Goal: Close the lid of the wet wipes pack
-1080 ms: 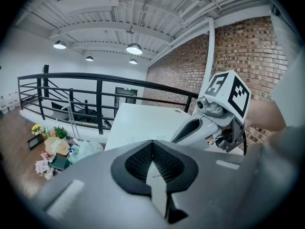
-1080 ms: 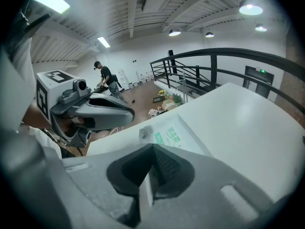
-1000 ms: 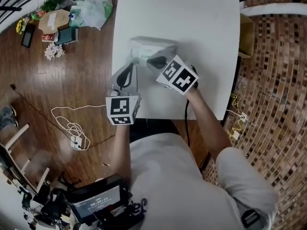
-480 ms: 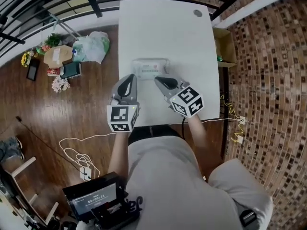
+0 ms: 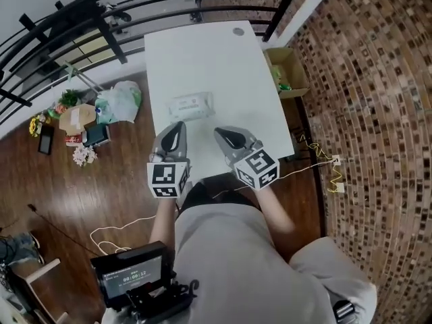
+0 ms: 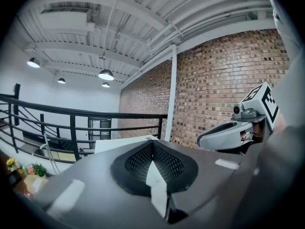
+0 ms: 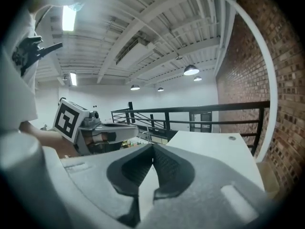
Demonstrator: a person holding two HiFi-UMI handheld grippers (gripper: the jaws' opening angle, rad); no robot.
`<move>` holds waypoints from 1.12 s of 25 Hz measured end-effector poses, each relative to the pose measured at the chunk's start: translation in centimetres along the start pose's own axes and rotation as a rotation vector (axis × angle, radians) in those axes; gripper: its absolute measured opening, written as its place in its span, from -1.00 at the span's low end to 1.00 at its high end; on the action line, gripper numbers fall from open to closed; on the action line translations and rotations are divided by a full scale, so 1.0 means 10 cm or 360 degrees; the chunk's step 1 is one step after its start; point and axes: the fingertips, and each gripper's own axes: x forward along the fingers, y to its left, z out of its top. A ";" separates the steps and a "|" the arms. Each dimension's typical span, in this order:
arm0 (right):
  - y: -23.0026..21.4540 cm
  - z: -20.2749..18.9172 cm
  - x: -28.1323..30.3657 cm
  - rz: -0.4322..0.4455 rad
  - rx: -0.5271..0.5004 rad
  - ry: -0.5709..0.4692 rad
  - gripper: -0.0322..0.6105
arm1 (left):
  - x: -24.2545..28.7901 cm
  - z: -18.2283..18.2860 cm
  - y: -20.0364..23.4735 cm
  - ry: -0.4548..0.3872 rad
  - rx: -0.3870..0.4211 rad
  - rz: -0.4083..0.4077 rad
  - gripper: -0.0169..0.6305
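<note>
Landmark: wet wipes pack (image 5: 191, 105). On its near side, closest to the person, the left gripper (image 5: 177, 127) and right gripper (image 5: 221, 133) hover side by side over the near edge of the counter (image 5: 202, 52). Both point toward the pack and are apart from it. Left fingers are closed on each other with nothing between them. Right fingers are the same, closed and empty. Each gripper view shows only the other gripper, railing and ceiling, no pack.

Change: a second ago both grippers were down at the pack, right tip on its top. Half a second ago they were already backing off. Now both are pulled up and back toward the person, well clear.

The pack lies flat mid-counter, alone and untouched. Its top looks flat with no flap sticking up, but it is too small to confirm the latch. Judgement: the closing press is likely done and this is the retreat, so the task is at or near its end.

Beyond the pack is bare counter, then the black railing (image 5: 101, 19). Left of the pack, a plastic bag (image 5: 120, 102) sits on the floor. Right of it is a cardboard box (image 5: 287, 69).
</note>
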 end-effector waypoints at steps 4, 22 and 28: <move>0.06 -0.02 -0.60 -0.0067 0.0012 -0.0144 -0.92 | -0.28 0.11 -0.61 -0.0032 0.0043 -0.0021 -0.90; 1.09 -0.32 -2.72 -0.0132 0.0043 -0.0457 -0.92 | -2.12 0.14 -2.40 -0.0147 0.0198 0.0160 -0.90; 1.20 -0.50 -2.77 -0.0208 -0.0007 -0.0379 -0.92 | -2.44 0.07 -2.34 -0.0151 0.0157 0.0181 -0.90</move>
